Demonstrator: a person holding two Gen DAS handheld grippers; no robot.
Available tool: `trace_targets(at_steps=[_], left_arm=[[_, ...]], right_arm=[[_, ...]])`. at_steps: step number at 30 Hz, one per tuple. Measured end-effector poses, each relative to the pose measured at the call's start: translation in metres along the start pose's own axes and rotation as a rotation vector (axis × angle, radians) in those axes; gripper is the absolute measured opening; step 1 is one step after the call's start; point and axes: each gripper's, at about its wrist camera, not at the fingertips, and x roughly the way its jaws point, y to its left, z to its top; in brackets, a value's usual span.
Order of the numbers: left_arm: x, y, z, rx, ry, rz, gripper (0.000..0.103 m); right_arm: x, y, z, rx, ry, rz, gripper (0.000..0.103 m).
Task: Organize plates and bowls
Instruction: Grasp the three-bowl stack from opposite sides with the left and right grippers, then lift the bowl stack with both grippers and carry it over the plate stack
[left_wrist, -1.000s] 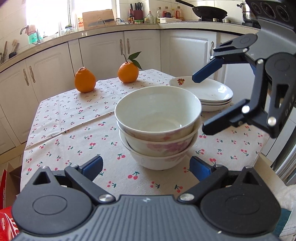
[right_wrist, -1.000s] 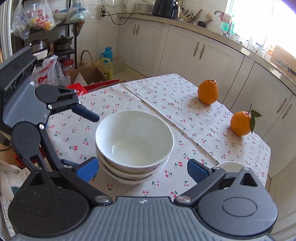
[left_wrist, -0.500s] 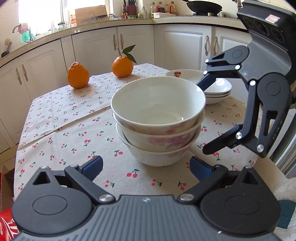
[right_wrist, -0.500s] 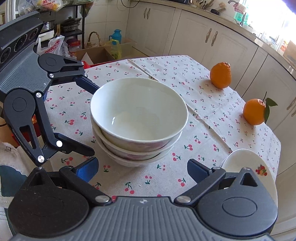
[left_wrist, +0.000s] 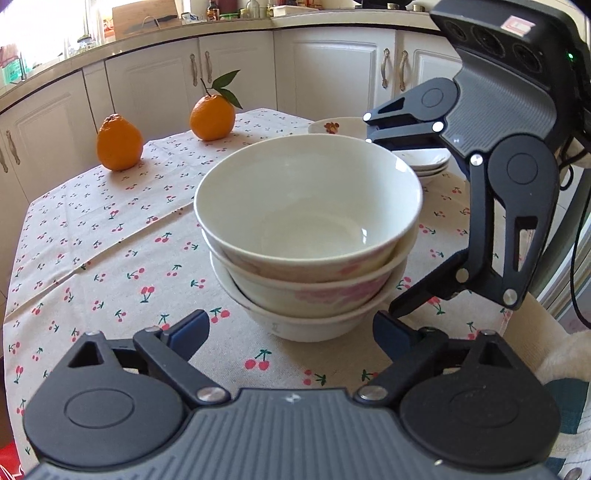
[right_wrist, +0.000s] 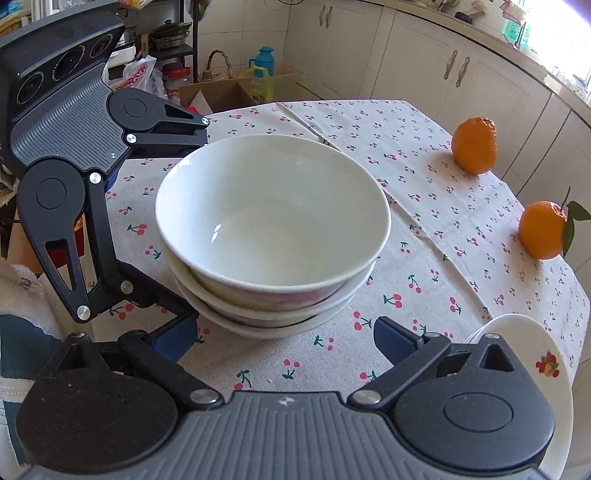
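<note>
Three nested white bowls with pink flowers (left_wrist: 306, 236) stand on the cherry-print tablecloth (left_wrist: 110, 236); the stack also shows in the right wrist view (right_wrist: 273, 229). My left gripper (left_wrist: 291, 328) is open, its fingers just short of the bottom bowl. My right gripper (right_wrist: 284, 338) is open too, close to the stack from the other side. Each gripper shows in the other's view, jaws spread around the stack's side. A stack of white plates with a fruit print (left_wrist: 424, 158) sits behind the bowls, and its rim shows in the right wrist view (right_wrist: 546, 369).
Two oranges (left_wrist: 119, 142) (left_wrist: 212, 118) sit at the far side of the table, one with a leaf. White kitchen cabinets (left_wrist: 236, 70) stand behind. Bags and a cardboard box (right_wrist: 218, 92) are on the floor beyond the table. The table edge is near the plates.
Both grippers have moved in closer to the bowl stack from opposite sides and now flank it. The bowls, plates and oranges have not moved.
</note>
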Motion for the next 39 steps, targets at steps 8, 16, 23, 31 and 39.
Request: trace_targets(at_steps=[8,16,23,31,39], left_arm=[[0.004,0.003,0.005,0.081,0.034,-0.044,0.088],[0.007,0.008,0.009,0.134,0.056,-0.126,0.087],[0.015,0.016,0.015,0.175,0.083,-0.174,0.084],[0.019,0.021,0.018,0.211,0.103,-0.205,0.082],[0.02,0.021,0.02,0.236,0.115,-0.229,0.081]], right_arm=[[0.0,-0.004,0.006,-0.055,-0.009,0.069,0.102],[0.002,-0.011,0.011,-0.081,-0.007,0.13,0.094],[0.001,-0.013,0.011,-0.089,-0.005,0.168,0.089],[0.005,-0.02,0.013,-0.094,0.0,0.195,0.088],[0.006,-0.022,0.014,-0.106,0.008,0.208,0.088]])
